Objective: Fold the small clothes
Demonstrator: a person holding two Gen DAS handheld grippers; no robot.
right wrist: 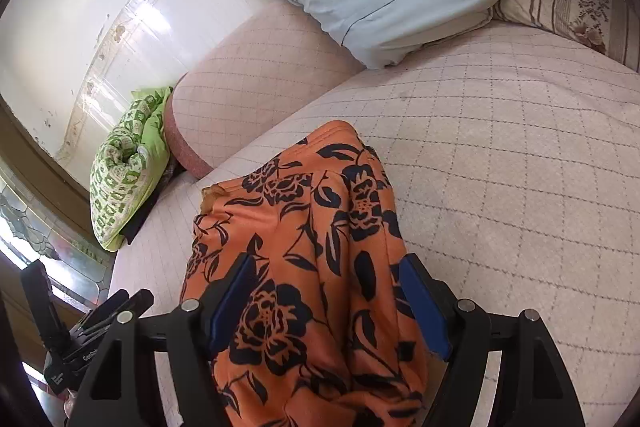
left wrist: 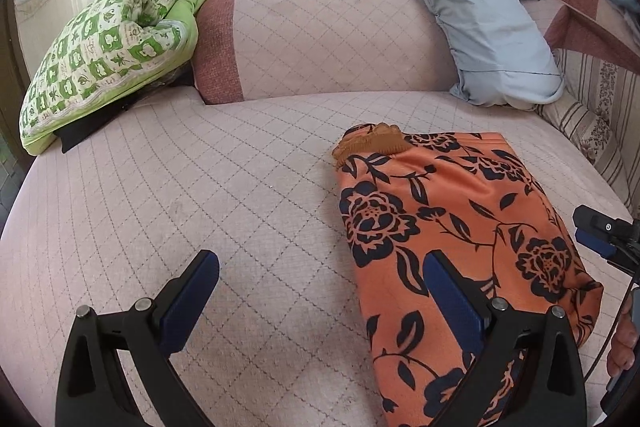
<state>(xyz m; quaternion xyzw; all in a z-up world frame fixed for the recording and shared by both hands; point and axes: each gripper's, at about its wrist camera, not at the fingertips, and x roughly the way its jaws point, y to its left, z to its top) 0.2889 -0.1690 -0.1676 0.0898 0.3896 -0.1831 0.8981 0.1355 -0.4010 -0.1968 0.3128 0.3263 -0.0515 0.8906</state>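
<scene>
Lying on the quilted pink couch seat, the orange flowered garment sits in front of the pale blue pillow, already narrowed into a long strip with a brown trim bunched at its far end. The left gripper is spread wide with nothing between its fingers; one finger hangs over bare seat, the other over the garment's near edge. The right gripper is also parted, its blue pads on either side of the strip, though whether they press the cloth I cannot tell.

Slippery-looking fabric could be the trouble: a pinch that catches only the top layer would likely peel the fold open, and dragging one end would probably skew the strip or bunch it toward the pillow. The wide left fingers could also snag the seat cover.

Near ends of the garment run out of both views under the grippers, so its full length and layers are hidden. A green patterned cushion lies well to the pillow's left.
</scene>
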